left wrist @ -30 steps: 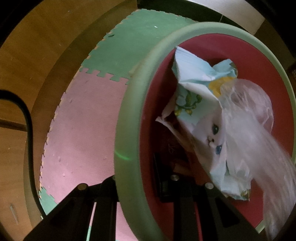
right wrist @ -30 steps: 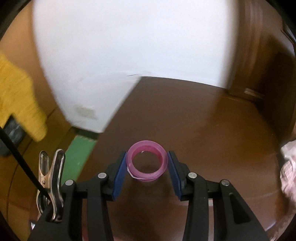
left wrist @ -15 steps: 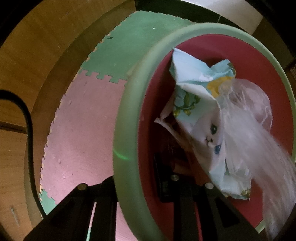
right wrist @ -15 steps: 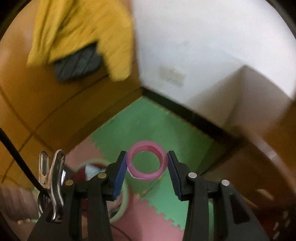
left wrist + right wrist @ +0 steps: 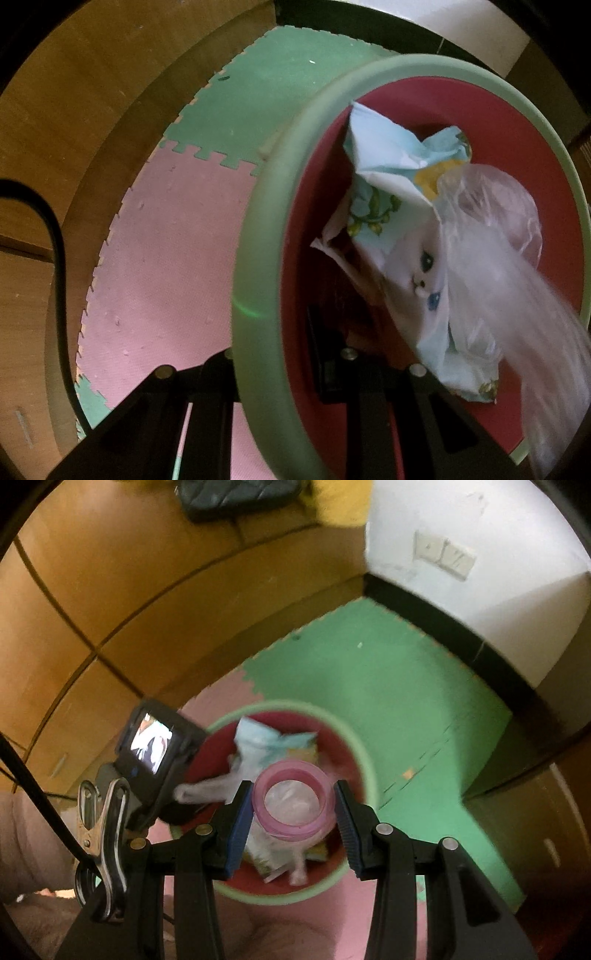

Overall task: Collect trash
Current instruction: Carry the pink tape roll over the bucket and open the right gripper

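My left gripper (image 5: 280,354) is shut on the pale green rim (image 5: 255,236) of a round bin with a red inside, one finger outside the wall and one inside. In the bin lie a crumpled light-blue wrapper (image 5: 384,173) with a cat picture and a clear plastic bag (image 5: 491,258). In the right wrist view, my right gripper (image 5: 293,808) is shut on a translucent pink ring (image 5: 291,801), its blue pads (image 5: 238,823) pressing both sides. The ring hangs above the bin (image 5: 365,760), over the trash. The left gripper's camera body (image 5: 155,749) sits at the bin's left rim.
The bin stands on green foam mats (image 5: 388,686) and pink foam mats (image 5: 166,251) in a corner. Wooden cabinet fronts (image 5: 92,590) rise on the left, a white wall (image 5: 480,535) with a socket and black skirting on the right. A black cable (image 5: 55,240) hangs left.
The right gripper has swung from facing the wall and tabletop down over the bin, still shut on the pink ring. The left gripper and bin have not moved.
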`<state>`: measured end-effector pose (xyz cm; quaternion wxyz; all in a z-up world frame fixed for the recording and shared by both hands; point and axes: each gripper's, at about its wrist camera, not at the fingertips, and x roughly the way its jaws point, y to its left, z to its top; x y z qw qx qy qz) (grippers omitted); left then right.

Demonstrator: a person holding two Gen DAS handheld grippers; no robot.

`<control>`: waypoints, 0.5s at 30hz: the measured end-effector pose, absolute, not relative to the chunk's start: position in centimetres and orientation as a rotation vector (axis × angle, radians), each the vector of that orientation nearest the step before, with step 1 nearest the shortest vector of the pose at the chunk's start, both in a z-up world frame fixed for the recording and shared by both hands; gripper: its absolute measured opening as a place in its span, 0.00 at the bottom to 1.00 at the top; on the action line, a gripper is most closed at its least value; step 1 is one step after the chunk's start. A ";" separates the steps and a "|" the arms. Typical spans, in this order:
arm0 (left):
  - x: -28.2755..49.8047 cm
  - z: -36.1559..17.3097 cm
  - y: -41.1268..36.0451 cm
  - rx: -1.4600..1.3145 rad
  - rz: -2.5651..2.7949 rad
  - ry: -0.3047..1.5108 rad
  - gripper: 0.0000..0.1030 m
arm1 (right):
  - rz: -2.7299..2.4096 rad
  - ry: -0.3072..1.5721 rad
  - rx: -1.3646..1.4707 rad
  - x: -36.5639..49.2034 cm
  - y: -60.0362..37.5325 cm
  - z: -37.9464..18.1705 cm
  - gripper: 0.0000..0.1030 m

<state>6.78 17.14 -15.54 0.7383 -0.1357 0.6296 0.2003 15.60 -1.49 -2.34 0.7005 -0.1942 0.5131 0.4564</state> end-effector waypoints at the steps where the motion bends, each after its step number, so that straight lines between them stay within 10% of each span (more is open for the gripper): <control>1: 6.8 -15.5 17.2 -0.300 0.439 1.381 0.18 | 1.026 1.156 -0.437 15.4 -1.5 -2.7 0.43; 15: 6.6 -15.6 17.3 -0.306 0.436 1.370 0.18 | 1.094 1.229 -0.529 12.5 0.4 -5.4 0.43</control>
